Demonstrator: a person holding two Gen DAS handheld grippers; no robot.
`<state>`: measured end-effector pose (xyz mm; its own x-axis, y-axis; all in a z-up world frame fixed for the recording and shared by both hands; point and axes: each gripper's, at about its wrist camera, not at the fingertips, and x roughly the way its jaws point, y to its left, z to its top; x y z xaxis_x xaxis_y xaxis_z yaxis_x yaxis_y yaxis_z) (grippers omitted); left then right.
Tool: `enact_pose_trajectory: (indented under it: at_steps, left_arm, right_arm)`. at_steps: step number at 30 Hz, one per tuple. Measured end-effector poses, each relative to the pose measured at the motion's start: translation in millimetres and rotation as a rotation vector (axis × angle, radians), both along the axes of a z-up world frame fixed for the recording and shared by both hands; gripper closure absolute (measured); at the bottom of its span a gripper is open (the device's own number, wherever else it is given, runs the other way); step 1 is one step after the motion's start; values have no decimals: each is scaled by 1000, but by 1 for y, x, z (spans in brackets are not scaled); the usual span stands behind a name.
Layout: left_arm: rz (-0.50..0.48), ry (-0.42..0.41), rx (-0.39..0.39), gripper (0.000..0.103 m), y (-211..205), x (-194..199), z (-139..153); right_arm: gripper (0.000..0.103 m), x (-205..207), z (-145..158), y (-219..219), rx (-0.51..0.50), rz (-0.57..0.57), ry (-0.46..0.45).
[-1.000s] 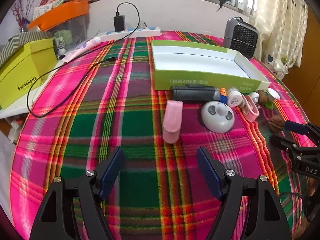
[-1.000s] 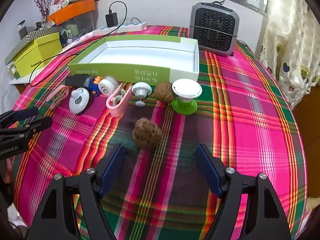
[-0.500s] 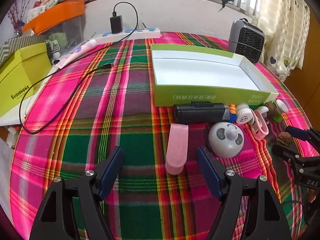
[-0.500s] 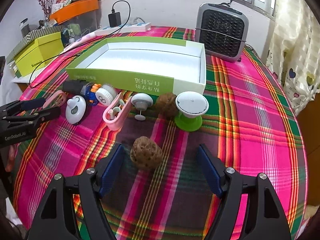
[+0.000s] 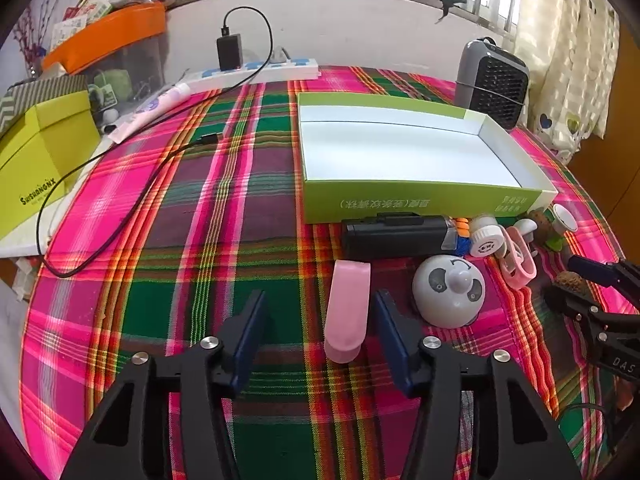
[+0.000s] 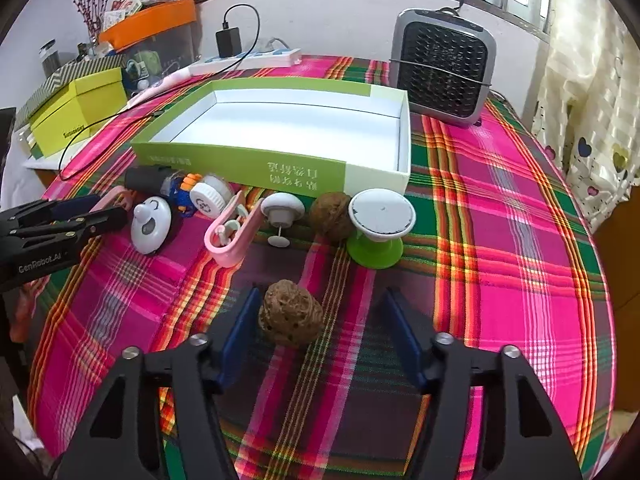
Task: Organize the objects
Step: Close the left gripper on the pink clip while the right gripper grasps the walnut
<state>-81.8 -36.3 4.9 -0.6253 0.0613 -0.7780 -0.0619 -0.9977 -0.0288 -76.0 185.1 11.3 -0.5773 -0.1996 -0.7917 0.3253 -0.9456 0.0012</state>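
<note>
Grippers closing on first picks, box empty.

Left gripper (image 5: 318, 326) jaws are closing with the pink clip (image 5: 347, 310) between them, right pad beside it, left pad apart, not clamped yet. Right gripper (image 6: 320, 332) jaws are closing around the rough brown nut (image 6: 291, 312), left pad about touching, right pad clear. Green box (image 6: 240, 162) holds nothing; every small item lies in a row along its near wall, so by my read sorting has barely begun. Surface is a plaid tablecloth (image 6: 500, 220); fan heater (image 6: 444, 68) behind, window and curtain beyond.
</note>
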Motion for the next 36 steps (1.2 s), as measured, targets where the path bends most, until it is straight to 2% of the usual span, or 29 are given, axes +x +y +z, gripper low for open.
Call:
enact_pose_trajectory:
  at_steps: [3, 7, 16, 36]
  left_arm:
    - [-6, 1, 6, 54, 1, 0, 1]
    - [-5, 0, 5, 65, 1, 0, 1]
    - [3, -2, 11, 85, 2, -1, 2]
    - [-2, 9, 11, 87, 3, 5, 5]
  right_arm:
    - [49, 2, 0, 0, -1, -2, 3]
    - [59, 3, 0, -1, -3, 4, 5]
    - [73, 4, 1, 1, -13, -5, 3]
    - [73, 9, 1, -5, -36, 6, -5]
